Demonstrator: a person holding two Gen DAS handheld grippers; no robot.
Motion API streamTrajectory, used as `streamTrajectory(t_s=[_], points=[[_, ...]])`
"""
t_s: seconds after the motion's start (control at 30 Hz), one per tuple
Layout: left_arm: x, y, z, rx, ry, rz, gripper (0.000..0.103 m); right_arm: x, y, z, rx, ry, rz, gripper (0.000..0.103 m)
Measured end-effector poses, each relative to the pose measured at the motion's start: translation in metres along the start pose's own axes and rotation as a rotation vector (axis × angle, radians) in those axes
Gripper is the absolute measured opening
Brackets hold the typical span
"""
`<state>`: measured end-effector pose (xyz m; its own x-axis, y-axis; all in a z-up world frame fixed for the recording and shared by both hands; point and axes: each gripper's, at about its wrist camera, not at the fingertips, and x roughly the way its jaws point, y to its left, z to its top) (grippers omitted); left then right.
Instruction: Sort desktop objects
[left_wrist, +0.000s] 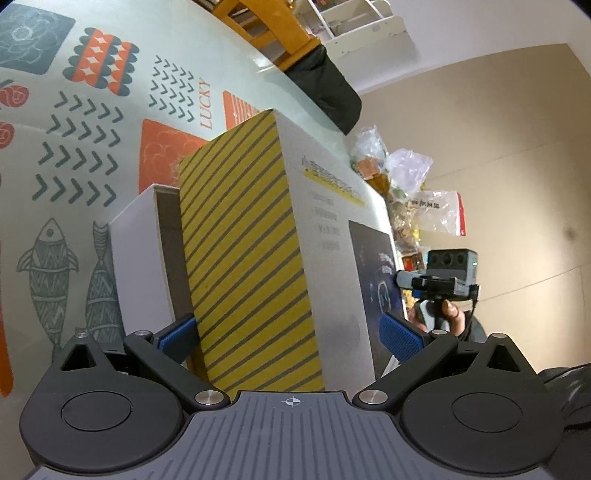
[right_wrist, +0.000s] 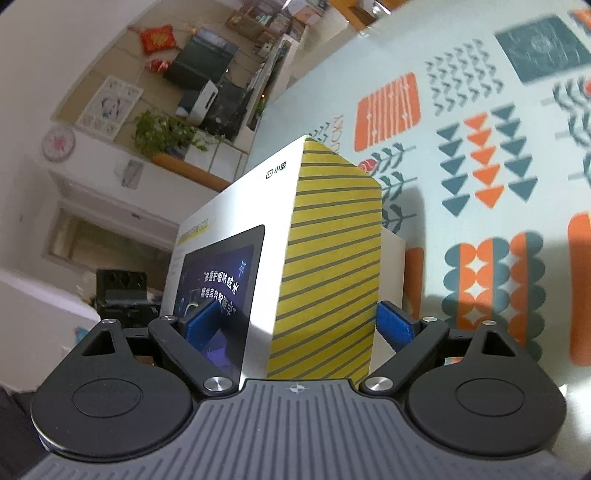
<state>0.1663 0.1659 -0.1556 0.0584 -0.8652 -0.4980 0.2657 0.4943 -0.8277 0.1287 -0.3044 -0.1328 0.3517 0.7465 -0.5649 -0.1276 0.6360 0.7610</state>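
Left tool (left_wrist: 290, 332): black linkage arms, blue ribbed pads (left_wrist: 400, 338). Spread to the width of the carton and set against two opposite faces of it; I hold the white cardboard carton with yellow, grey-striped end panels (left_wrist: 247, 258) at one end.

Right tool (right_wrist: 295, 325): same build, blue pads (right_wrist: 393, 325) pressed on the opposite faces at the carton's other striped end. Both tools grip the one carton between them, and in the left view I can see my hand (left_wrist: 452, 314) on the right tool's handle past the carton's far edge.

Carton, detail: broad white face with a dark printed screen picture and small lettering I cannot read reliably; held on edge above the worktop, whether its lower edge touches anything I cannot tell.

Second item: plain white open box with a brown inside (left_wrist: 147, 251), just behind and partly hidden by the carton, standing on the worktop. It looks to me like a base or tray that the carton may belong with, though that is a guess.

Worktop (left_wrist: 74, 147): pale cloth printed with orange and teal blocks, chevrons and fish.

Beyond: clear plastic bags of small packets (left_wrist: 417, 195) past the worktop's edge; a black garment over a wooden chair (left_wrist: 325, 92).

Step in hand, as I judge it: carrying the carton two-handed. Next move calls for level, matched travel of both tools and an even set-down before either lets go.
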Motion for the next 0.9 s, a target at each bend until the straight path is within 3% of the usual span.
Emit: streamTrajectory(t_s=[0.2,0.3,0.43,0.6,0.73,0.9], points=[[-0.017,-0.003,-0.007,-0.014,-0.031,-0.011,0.103,0.002,0.018,-0.004,-0.013,0.018,-0.025,0.103],[-0.020,-0.008,-0.011,-0.004,-0.042,-0.019,0.103,0.008,0.023,-0.010,-0.045,0.043,-0.078,0.103],[-0.011,-0.007,-0.016,-0.011,-0.016,-0.007,0.103,0.009,0.016,-0.013,-0.006,0.039,-0.059,0.103],[-0.008,-0.012,-0.019,0.005,-0.002,-0.007,0.103,0.006,0.029,-0.018,-0.056,0.032,-0.069,0.103],[-0.018,-0.006,-0.024,-0.012,0.018,0.023,0.102,0.006,0.037,-0.023,-0.115,0.016,-0.086,0.103],[-0.058,-0.015,-0.026,-0.002,-0.026,0.085,0.103,0.004,0.042,-0.024,-0.140,0.012,-0.102,0.103]])
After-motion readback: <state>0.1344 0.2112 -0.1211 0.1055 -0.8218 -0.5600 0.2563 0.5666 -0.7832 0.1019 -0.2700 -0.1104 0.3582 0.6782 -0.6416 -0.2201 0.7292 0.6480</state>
